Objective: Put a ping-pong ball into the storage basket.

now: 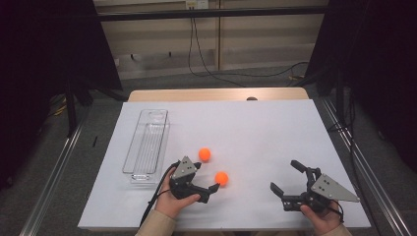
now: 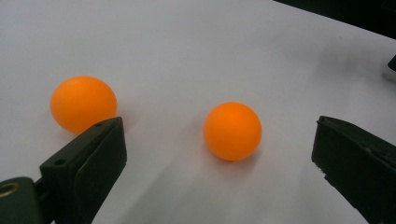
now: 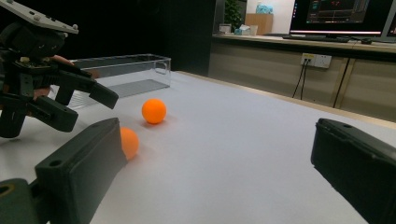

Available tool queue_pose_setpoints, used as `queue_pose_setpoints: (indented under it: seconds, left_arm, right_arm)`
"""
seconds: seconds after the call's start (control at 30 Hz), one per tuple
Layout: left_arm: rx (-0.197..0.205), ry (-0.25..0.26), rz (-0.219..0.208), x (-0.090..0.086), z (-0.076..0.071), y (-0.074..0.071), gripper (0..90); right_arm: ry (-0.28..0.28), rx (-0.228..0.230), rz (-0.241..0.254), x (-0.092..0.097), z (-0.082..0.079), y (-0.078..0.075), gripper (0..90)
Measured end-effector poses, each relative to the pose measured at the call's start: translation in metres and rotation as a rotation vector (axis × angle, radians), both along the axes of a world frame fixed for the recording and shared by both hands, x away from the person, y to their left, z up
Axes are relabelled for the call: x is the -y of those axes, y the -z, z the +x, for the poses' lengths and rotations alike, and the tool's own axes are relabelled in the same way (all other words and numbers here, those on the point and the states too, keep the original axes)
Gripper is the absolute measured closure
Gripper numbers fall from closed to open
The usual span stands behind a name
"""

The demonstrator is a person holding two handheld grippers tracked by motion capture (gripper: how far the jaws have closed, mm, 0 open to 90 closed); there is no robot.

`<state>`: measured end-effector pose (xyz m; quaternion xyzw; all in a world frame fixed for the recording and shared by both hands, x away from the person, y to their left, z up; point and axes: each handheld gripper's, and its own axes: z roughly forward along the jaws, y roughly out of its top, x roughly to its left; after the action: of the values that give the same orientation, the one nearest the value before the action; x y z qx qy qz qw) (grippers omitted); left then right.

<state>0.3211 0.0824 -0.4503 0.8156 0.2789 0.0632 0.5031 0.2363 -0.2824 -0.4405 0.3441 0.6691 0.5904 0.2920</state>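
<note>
Left claw (image 1: 205,178): sitting at about 6 o'clock on the tabletop (image 1: 255,123) in the high view, held in the person's left hand (image 1: 173,200), its jaws standing wide apart and gripping nothing.
Near ball (image 1: 222,178): resting on the tabletop at roughly 3 o'clock from the left claw in the high view, just beside the tip of one jaw; whether it is touching that tip cannot be told there.
Near ball between jaws: in the left gripper view the near ball (image 2: 232,131) is lying in the gap between the two black jaws, a little ahead of them, clear of both.
Far ball (image 1: 205,154): lying at about 11 o'clock from the near ball, apart from it; in the left gripper view the far ball (image 2: 83,103) is sitting just past the left-hand jaw, partly hidden by it.
Right claw (image 1: 285,178): resting at about 5 o'clock on the tabletop, held in the right hand (image 1: 322,219), jaws spread open and holding nothing, well apart from both balls.
Clear tray (image 1: 147,145): lying lengthwise at about 9 o'clock on the tabletop, with nothing seen inside it, at 10 o'clock from the left claw.
</note>
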Motion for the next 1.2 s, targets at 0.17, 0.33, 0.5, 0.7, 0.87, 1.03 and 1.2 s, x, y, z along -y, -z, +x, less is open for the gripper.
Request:
queue_pose_setpoints:
  seconds: [0.17,0.33,0.5,0.7,0.87,1.03,1.2]
  left_arm:
    - [-0.004,0.007,0.010,0.001,0.000,0.000,3.1]
    - [-0.011,0.016,0.013,0.005,0.000,0.001,2.9]
    - [-0.012,0.015,0.024,0.007,0.001,0.001,2.9]
    - [-0.021,0.015,0.033,0.010,0.003,0.001,2.9]
    - [-0.027,0.011,0.035,0.013,0.003,0.001,3.0]
    - [-0.029,0.013,0.050,0.016,0.005,0.002,3.7]
    - [-0.043,0.009,0.067,0.019,0.006,0.002,4.3]
  right_arm:
    - [-0.001,0.000,0.000,0.000,0.000,0.000,1.9]
    - [-0.001,0.000,-0.001,0.000,0.000,0.000,1.9]
    - [0.000,0.000,0.000,0.000,0.000,0.000,1.9]
    - [-0.002,0.000,0.000,0.000,0.000,0.000,1.9]
    - [-0.001,-0.001,0.000,0.000,0.000,0.000,1.9]
    - [0.000,-0.001,0.000,0.000,0.000,0.000,1.9]
    - [-0.001,0.000,-0.001,0.000,0.000,0.000,1.9]
